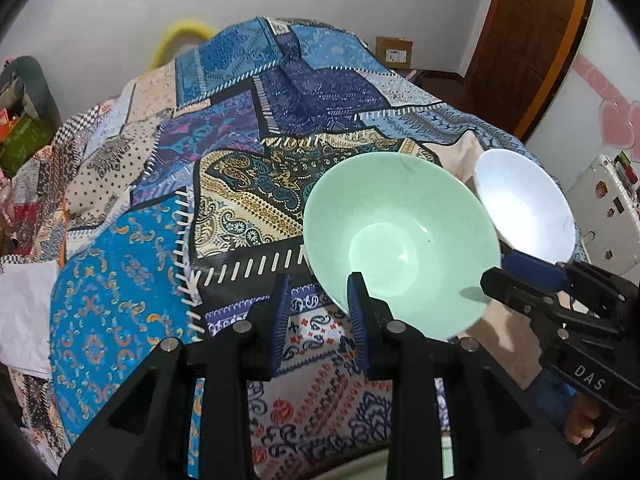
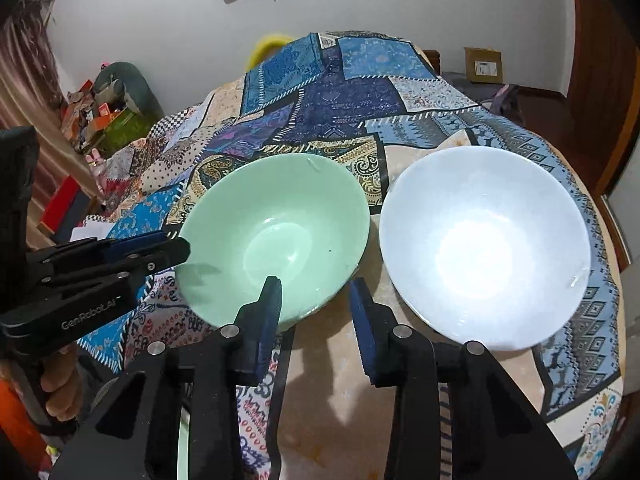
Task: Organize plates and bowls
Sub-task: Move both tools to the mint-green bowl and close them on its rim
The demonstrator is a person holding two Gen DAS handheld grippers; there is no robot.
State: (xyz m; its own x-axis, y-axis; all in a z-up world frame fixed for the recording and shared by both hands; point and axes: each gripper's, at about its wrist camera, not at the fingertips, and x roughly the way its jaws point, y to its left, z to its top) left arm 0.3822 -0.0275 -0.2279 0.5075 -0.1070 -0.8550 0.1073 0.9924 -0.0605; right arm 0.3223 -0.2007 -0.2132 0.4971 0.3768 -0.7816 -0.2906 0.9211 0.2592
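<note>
Patterned cloth [image 2: 340,92] shows; green bowl's [image 2: 276,236] near rim seems tool-hidden.

Bright overhead glare in the white bowl [image 2: 482,256], soft shadows, sharp focus, dark fisheye-bent corners

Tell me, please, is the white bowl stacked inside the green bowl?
No, the white bowl sits beside the green bowl on the patterned cloth, not inside it.

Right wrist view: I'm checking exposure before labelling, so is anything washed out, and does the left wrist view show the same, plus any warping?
Right wrist view: glare blows out the white bowl's centre; the green bowl has a milder sheen. Left wrist view: the white bowl is again overexposed at its lower part. Both views: fisheye bends the cloth and darkens the corners.
</note>
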